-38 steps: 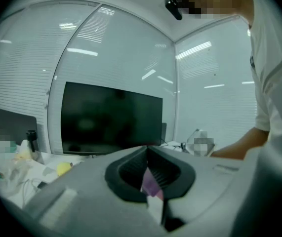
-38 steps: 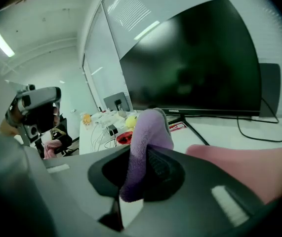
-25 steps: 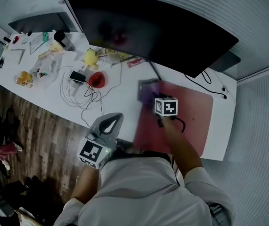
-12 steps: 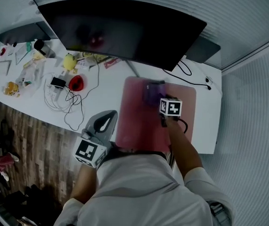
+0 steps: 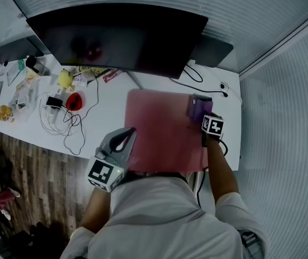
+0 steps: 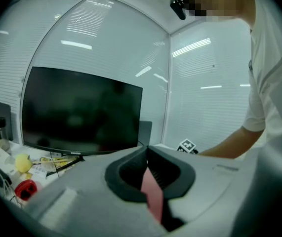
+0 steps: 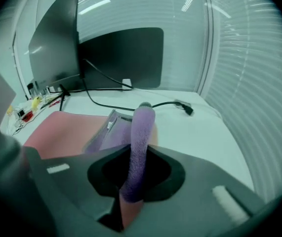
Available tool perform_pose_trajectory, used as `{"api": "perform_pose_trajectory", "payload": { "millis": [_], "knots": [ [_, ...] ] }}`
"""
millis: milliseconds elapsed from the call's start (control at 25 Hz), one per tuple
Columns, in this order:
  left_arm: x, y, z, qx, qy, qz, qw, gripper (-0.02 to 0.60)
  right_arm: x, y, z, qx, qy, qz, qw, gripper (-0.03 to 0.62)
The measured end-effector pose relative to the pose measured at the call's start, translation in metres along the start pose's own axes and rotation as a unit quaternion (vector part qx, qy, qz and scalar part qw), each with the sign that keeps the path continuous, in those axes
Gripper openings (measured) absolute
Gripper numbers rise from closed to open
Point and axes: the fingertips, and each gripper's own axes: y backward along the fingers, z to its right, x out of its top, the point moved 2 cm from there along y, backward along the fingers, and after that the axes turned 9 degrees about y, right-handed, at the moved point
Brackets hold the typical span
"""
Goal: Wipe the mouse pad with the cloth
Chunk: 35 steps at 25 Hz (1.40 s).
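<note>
A pink mouse pad (image 5: 162, 131) lies on the white desk (image 5: 110, 120) in front of the monitor. My right gripper (image 5: 203, 117) is shut on a purple cloth (image 5: 198, 107), which rests on the pad's far right corner. In the right gripper view the cloth (image 7: 141, 127) runs up between the jaws of my right gripper (image 7: 139, 154), with the rest of it spread over the pad (image 7: 64, 132). My left gripper (image 5: 129, 133) sits at the pad's near left edge. Its jaws (image 6: 146, 156) are closed on a pink strip of the mouse pad (image 6: 153, 195).
A wide dark monitor (image 5: 116, 36) stands behind the pad. White cables, a red object (image 5: 74, 100), a yellow object (image 5: 64, 78) and small clutter fill the desk's left part. A black cable (image 7: 131, 105) trails at the far right near the wall. Wooden floor (image 5: 29, 182) shows at the left.
My right gripper has dragged the cloth across the pad from its far left part to its far right corner. The left gripper has kept its place at the pad's near left edge.
</note>
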Motion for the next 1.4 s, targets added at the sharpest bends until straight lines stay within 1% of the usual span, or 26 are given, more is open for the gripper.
{"api": "perform_pose_trajectory", "payload": {
  "millis": [120,200,280,360,400,480,600,720,840,920,1000,1080,1160,1280,1400],
  "knots": [
    [-0.001,0.001,0.003,-0.003,-0.003,-0.003,1.0,0.002,-0.012,0.005,0.035,-0.04,-0.021,-0.007,0.999,0.052],
    [-0.001,0.005,0.002,-0.003,-0.005,-0.004,1.0,0.002,-0.017,0.012,0.051,-0.061,-0.035,-0.009,0.997,0.052],
    [0.001,0.01,0.0,-0.004,-0.006,-0.003,1.0,0.002,-0.017,0.024,0.054,-0.071,-0.049,0.002,0.996,0.052],
    [0.002,0.015,-0.002,-0.008,-0.006,-0.002,1.0,0.002,-0.012,0.043,0.041,-0.063,-0.066,0.029,0.995,0.052],
    [0.003,0.019,-0.004,-0.011,-0.006,0.0,0.9999,0.002,-0.007,0.054,0.028,-0.052,-0.074,0.047,0.995,0.052],
    [0.005,0.026,-0.008,-0.018,-0.006,0.002,0.9998,0.002,0.003,0.075,-0.011,-0.015,-0.085,0.08,0.993,0.052],
    [0.007,0.042,-0.018,-0.027,-0.007,0.002,0.9996,0.002,0.016,0.092,-0.094,0.066,-0.077,0.104,0.989,0.052],
    [0.01,0.066,-0.032,-0.031,-0.007,0.003,0.9995,0.002,0.028,0.101,-0.188,0.143,-0.038,0.106,0.983,0.052],
    [0.013,0.096,-0.053,-0.028,-0.01,0.002,0.9996,0.002,0.04,0.104,-0.277,0.209,0.003,0.105,0.972,0.052],
    [0.013,0.118,-0.069,-0.025,-0.009,0.0,0.9996,0.002,0.044,0.1,-0.332,0.247,0.023,0.1,0.964,0.052],
    [0.008,0.139,-0.085,-0.024,0.0,-0.002,0.9997,0.002,0.041,0.092,-0.38,0.274,0.044,0.088,0.957,0.052],
    [0.0,0.158,-0.1,-0.022,0.007,-0.007,0.9997,0.002,0.036,0.078,-0.414,0.285,0.056,0.071,0.954,0.052],
    [-0.007,0.17,-0.113,-0.019,-0.001,-0.021,0.9996,0.002,0.03,0.062,-0.427,0.271,0.058,0.052,0.959,0.052],
    [-0.017,0.178,-0.122,-0.023,-0.023,-0.04,0.9987,0.002,0.02,0.045,-0.416,0.234,0.046,0.033,0.971,0.052],
    [-0.021,0.172,-0.117,-0.035,-0.025,-0.043,0.9982,0.002,0.004,0.043,-0.377,0.201,0.028,0.026,0.979,0.052]
  ]
}}
